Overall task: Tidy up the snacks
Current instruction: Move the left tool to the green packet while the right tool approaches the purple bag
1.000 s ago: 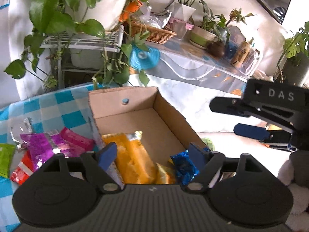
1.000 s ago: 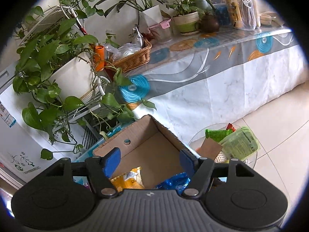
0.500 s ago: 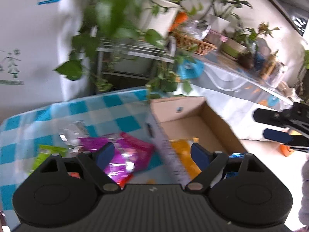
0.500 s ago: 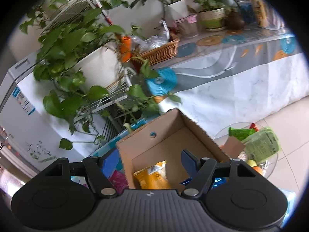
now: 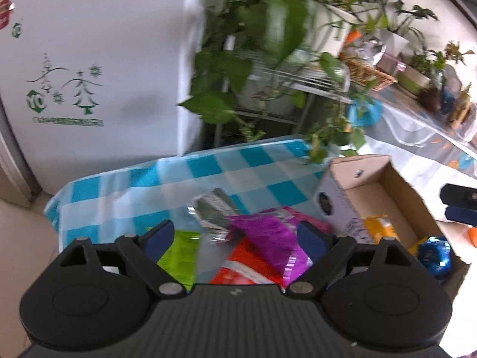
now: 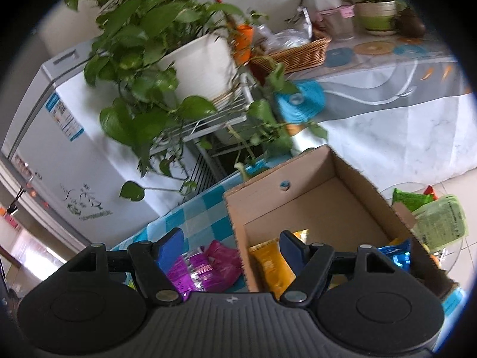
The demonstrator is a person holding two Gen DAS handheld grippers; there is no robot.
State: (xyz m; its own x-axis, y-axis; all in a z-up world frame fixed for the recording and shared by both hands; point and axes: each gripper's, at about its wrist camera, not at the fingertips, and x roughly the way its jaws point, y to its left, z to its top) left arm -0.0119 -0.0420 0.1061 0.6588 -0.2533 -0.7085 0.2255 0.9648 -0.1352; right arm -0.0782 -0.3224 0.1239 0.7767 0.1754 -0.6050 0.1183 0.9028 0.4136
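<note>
Loose snack packets lie on a blue-and-white checked tablecloth: a purple one, a red one, a green one and a silver one. My left gripper hovers above them, its jaws opening, nothing pressed between the pads. To the right stands an open cardboard box holding an orange packet and a blue packet. My right gripper is open and empty over the box's left wall, and it shows at the right edge of the left wrist view.
A white fridge stands behind the table. A wire rack with leafy potted plants crowds the table's far edge. A long cloth-covered counter carries a wicker basket and pots. A glass side table with green packets sits right of the box.
My left gripper has swung left from over the box to over the loose packets, its jaws wider. The right gripper's view has shifted left so the box now sits right of centre.
</note>
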